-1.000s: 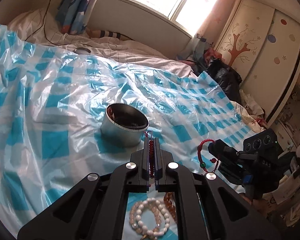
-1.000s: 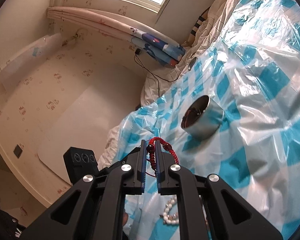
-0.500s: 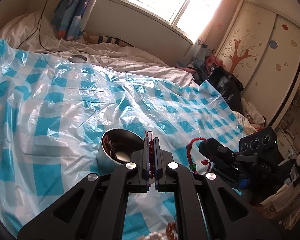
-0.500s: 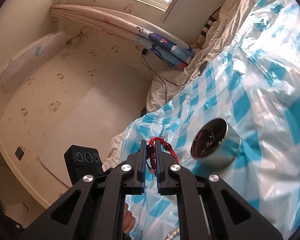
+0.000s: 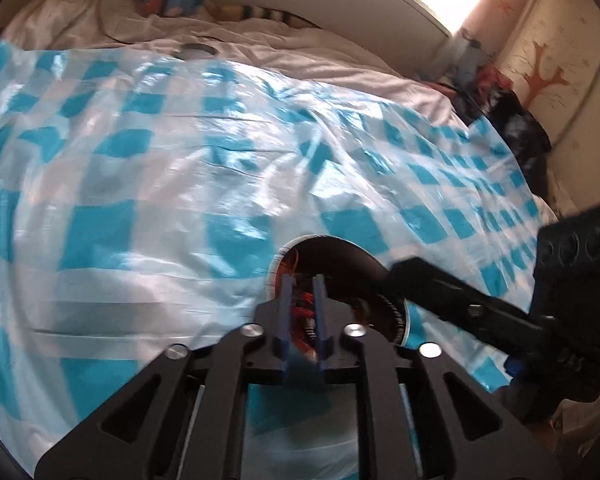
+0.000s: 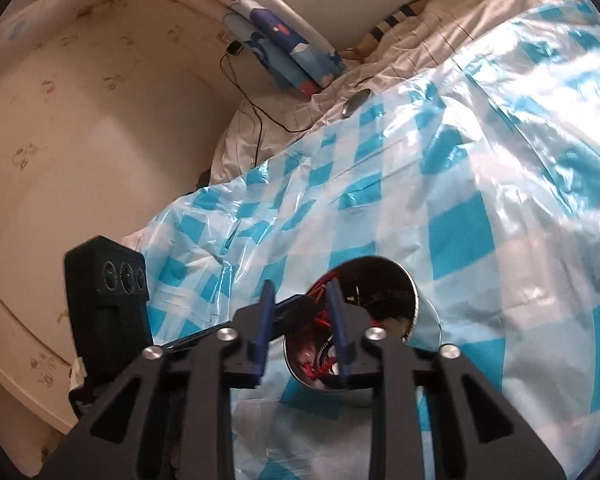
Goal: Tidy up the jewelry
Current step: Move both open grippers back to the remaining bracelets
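In the left wrist view, the left tongs [image 5: 303,300] sit low at the centre of the frame, their two blue-edged fingers [image 5: 287,312] parted by a narrow gap, with nothing clamped between them. Through that gap shows red beaded jewelry [image 5: 302,312], lying inside the round silver metal tin [image 5: 402,320] just beyond the fingertips. The picture is blurred, so the single strands cannot be told apart. The right tongs [image 5: 404,270] reach in from the right edge, their black tip over the tin's far right rim.

In the right wrist view, the right tongs [image 6: 300,308] stand low at centre with fingers clearly apart and empty. The open tin [image 6: 418,300] lies just ahead, tilted toward the camera, with tangled red cord and beads [image 6: 320,322] inside. The black body of the left tongs [image 6: 108,308] fills the lower left, one arm stretching toward the tin's left rim.

The tin rests on a crinkled blue-and-white checked plastic sheet [image 5: 140,184] spread over the bed. Farther back lie white bedding [image 5: 260,40] and a small round grey lid [image 6: 355,103] at the sheet's far edge. A rolled blue patterned curtain [image 6: 284,56] hangs at the upper centre, and a black cable [image 6: 256,116] runs down the wall below it.
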### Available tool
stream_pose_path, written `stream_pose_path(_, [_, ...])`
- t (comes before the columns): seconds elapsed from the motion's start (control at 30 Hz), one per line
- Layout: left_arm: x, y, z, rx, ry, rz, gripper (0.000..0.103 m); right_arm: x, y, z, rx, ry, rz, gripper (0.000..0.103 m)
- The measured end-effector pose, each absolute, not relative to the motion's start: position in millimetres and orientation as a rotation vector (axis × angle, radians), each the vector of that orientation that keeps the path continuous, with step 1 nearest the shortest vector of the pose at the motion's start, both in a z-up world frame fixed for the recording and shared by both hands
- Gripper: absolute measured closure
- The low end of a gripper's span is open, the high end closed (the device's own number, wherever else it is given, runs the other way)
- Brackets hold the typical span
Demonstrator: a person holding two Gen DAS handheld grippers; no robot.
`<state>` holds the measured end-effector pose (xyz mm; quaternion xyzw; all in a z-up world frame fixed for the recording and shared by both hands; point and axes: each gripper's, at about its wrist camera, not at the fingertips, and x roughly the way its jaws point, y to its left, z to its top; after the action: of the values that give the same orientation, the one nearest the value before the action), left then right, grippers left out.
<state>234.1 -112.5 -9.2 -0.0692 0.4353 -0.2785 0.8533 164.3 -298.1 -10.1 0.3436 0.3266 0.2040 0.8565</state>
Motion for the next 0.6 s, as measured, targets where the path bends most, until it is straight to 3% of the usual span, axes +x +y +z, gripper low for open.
stream_pose_path(0.03, [232.9,-107.3,-5.0,-0.153,0.896,-0.576,0.084,160.2,-302.5,-6.6,0.731,0.666,0.425,0.061])
stream_pose_path(0.1, [228.7,-96.4,3.6,-0.183,0.861,-0.561,0.066,153.3,-308.9,0.4,0.742,0.633,0.426,0.057])
stream_pose_path(0.17, [222.5,-83.1,7.5,-0.226,0.837,-0.556,0.061,144.9,-315.9,3.8,0.762,0.616,0.419,0.055])
stream_pose_path(0.2, [221.1,-80.3,7.5,-0.229,0.838,-0.552,0.061,141.8,-318.0,4.4,0.775,0.616,0.416,0.054])
stream_pose_path(0.27, [215.6,-73.1,3.8,-0.233,0.853,-0.537,0.059,127.6,-324.5,1.4,0.808,0.622,0.399,0.043])
stream_pose_path(0.43, [192.1,-65.6,-4.0,-0.222,0.886,-0.526,0.056,77.1,-337.7,-9.4,0.87,0.657,0.325,0.031])
stream_pose_path(0.5, [174.8,-67.7,-4.2,-0.181,0.89,-0.536,0.052,53.9,-339.0,-6.8,0.84,0.665,0.283,0.03])
stream_pose_path(0.6, [138.0,-78.1,-7.1,-0.065,0.901,-0.561,0.047,17.1,-333.6,-3.0,0.759,0.691,0.224,0.018])
